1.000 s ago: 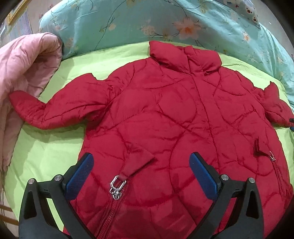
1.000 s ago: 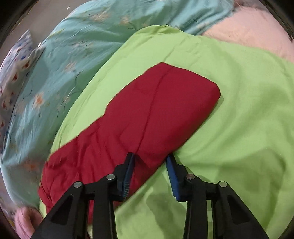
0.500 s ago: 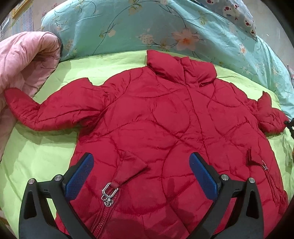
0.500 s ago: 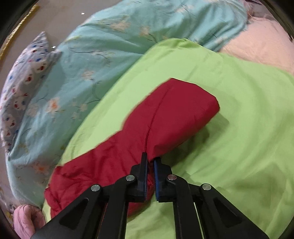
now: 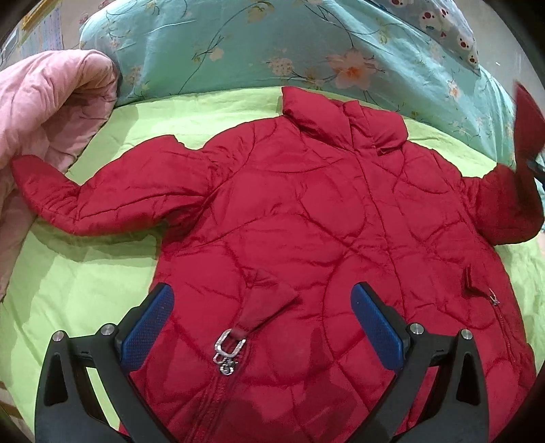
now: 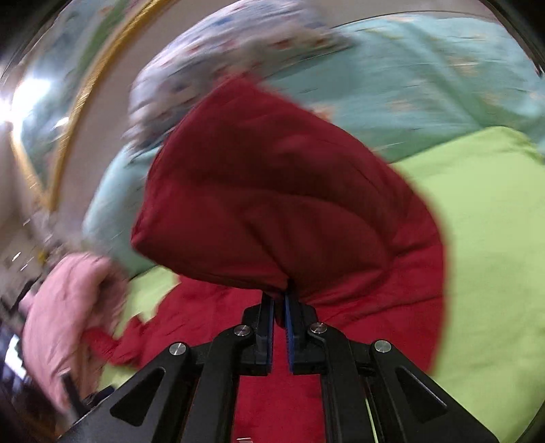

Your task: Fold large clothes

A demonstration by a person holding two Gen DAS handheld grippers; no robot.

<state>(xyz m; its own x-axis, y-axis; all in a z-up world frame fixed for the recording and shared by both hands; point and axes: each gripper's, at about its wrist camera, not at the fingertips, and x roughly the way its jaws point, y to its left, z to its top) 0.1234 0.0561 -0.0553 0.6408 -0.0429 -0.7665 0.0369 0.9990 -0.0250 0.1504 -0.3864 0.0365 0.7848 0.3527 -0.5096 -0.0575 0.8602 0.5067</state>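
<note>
A red quilted jacket (image 5: 306, 211) lies spread front-up on a lime-green sheet (image 5: 85, 279), collar toward the far side. Its left sleeve (image 5: 102, 197) stretches out flat toward the pink quilt. My left gripper (image 5: 262, 323) hovers open over the jacket's lower front, a metal zipper pull (image 5: 228, 354) between its blue pads, nothing held. My right gripper (image 6: 279, 303) is shut on the jacket's right sleeve (image 6: 272, 211), which hangs lifted above the bed. In the left wrist view that raised sleeve (image 5: 524, 136) stands up at the right edge. The right wrist view is motion-blurred.
A pink quilt (image 5: 51, 112) is bunched at the left of the bed. A teal floral duvet (image 5: 272, 44) lies along the far side, with a patterned pillow (image 5: 449, 27) behind it. Green sheet shows on both sides of the jacket.
The right gripper closed on the right sleeve and swung it up off the sheet toward the jacket body. The left gripper stayed open in about the same place.
</note>
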